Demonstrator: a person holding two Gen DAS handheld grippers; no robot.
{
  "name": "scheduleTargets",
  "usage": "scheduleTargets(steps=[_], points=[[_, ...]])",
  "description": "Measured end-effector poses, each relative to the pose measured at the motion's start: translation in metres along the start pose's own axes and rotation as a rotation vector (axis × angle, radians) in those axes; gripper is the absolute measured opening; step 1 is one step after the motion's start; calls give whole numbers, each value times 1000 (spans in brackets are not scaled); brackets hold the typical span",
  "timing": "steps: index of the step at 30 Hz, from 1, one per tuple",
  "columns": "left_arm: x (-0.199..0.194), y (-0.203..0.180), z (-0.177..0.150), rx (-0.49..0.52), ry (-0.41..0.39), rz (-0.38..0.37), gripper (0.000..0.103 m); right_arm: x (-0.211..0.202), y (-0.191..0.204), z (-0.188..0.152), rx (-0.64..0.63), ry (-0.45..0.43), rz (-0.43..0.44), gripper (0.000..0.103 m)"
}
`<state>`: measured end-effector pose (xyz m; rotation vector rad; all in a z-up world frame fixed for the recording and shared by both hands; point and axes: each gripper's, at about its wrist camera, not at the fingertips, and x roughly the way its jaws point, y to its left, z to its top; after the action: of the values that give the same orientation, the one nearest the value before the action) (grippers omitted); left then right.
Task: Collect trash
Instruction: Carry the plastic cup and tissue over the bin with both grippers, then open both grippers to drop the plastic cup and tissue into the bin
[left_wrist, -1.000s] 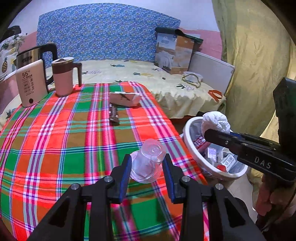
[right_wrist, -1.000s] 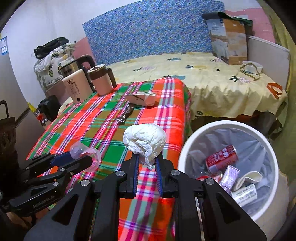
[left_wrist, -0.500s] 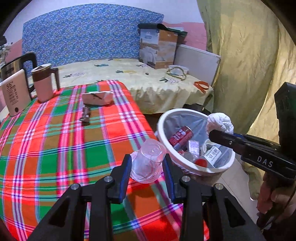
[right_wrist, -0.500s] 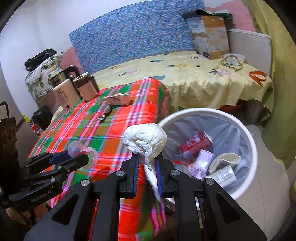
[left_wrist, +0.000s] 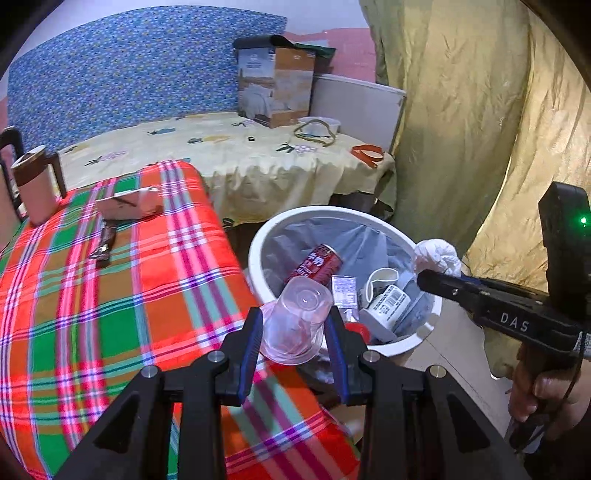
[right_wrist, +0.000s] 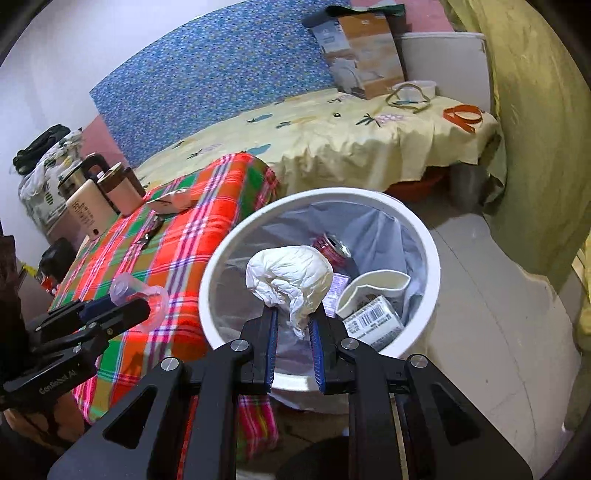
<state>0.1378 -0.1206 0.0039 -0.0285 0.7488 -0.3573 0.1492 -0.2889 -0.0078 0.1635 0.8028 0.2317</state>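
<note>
Left claw (left_wrist: 293, 328) pinched a clear plastic cup (left_wrist: 297, 319) between its blue pads, jaws partly closed on the cup's sides, its base pointing away from the camera. It hung over the corner of the plaid-covered worktop (left_wrist: 110, 295), right where the cloth edge met the rim of the white trash bin (left_wrist: 258, 236). Right claw (right_wrist: 293, 325) was narrowly closed on a crumpled white paper wad (right_wrist: 290, 278), holding it above the bin's (right_wrist: 424, 236) open mouth. Inside the grey-lined bin lay a red can (right_wrist: 332, 251), a white bent cup (right_wrist: 373, 291) and a barcoded packet (right_wrist: 373, 317). The bin stood on the floor touching or just beside the worktop's edge. Bare floor (right_wrist: 498, 314) opened to the right of the bin, bounded by a yellow-green curtain (right_wrist: 535, 129). A bed (right_wrist: 351, 136) with a yellow sheet lay beyond, near the bin.
</note>
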Motion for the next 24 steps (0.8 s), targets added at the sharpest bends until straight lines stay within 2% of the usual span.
scheduleTargets(steps=[12,24], points=[[33,-10,9,16,35,-44,36,17,-13,-3,9,58,16,19],[69,-10,18,19,77,-72,36,30,-18,-1,-4,104,6,24]])
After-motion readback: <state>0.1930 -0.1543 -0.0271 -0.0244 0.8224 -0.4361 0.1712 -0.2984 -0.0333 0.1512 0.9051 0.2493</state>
